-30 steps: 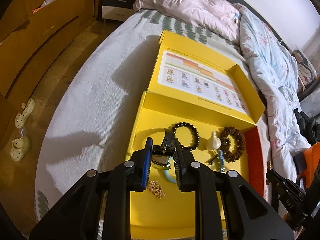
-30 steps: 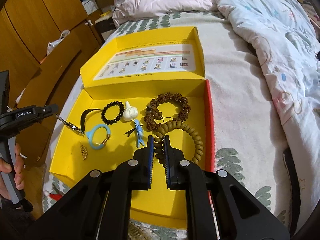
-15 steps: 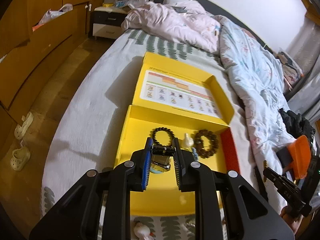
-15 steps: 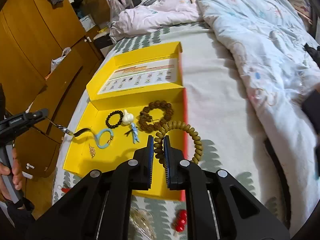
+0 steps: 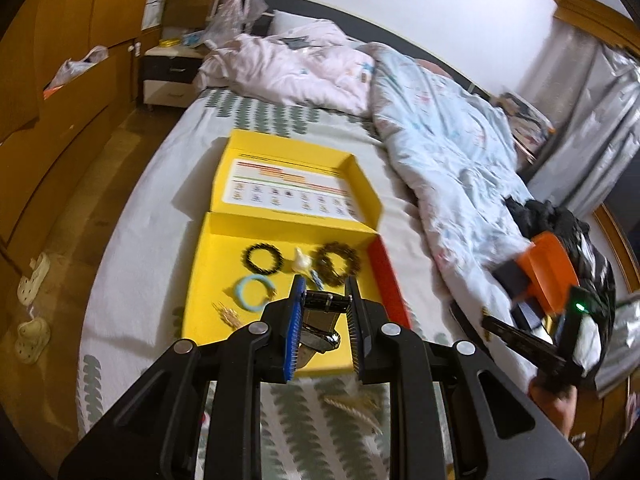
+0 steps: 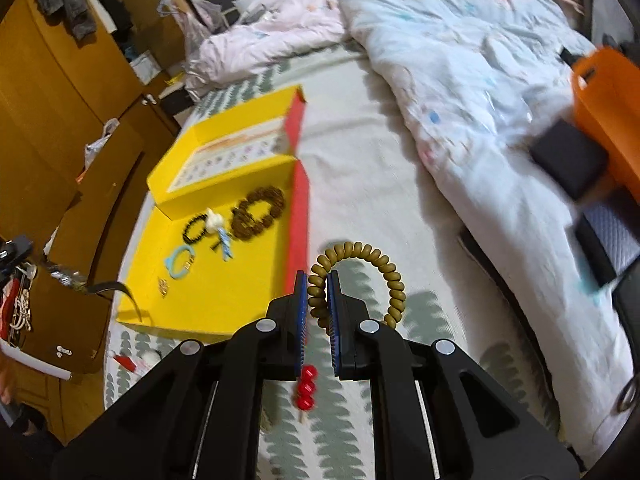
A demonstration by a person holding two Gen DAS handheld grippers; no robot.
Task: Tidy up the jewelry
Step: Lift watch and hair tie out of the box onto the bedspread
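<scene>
Both my hand-held grippers loaded, above the yellow box (image 5: 208,264).
Left hand-held gripper (image 5: 325,307) clamps a watch (image 5: 320,322) over the box's near edge; right hand-held gripper (image 6: 317,294) pinches an olive bead bracelet (image 6: 362,272) just right of the box.

One yellow box (image 5: 208,280) lies open on the bed. Inside it sit three ring-shaped pieces: one black bead bracelet (image 5: 262,258) at 12 o'clock, one brown bead bracelet (image 5: 336,262) at 1 o'clock, one light-blue bangle (image 5: 253,298) at 10 o'clock. There is also one white charm (image 5: 301,264), one small gold chain (image 5: 229,314), and one blue figure (image 6: 225,242). One olive bead bracelet (image 6: 360,252) and one watch (image 5: 322,320) are held up. One red bead stick (image 6: 306,390) lies on the bed.
</scene>
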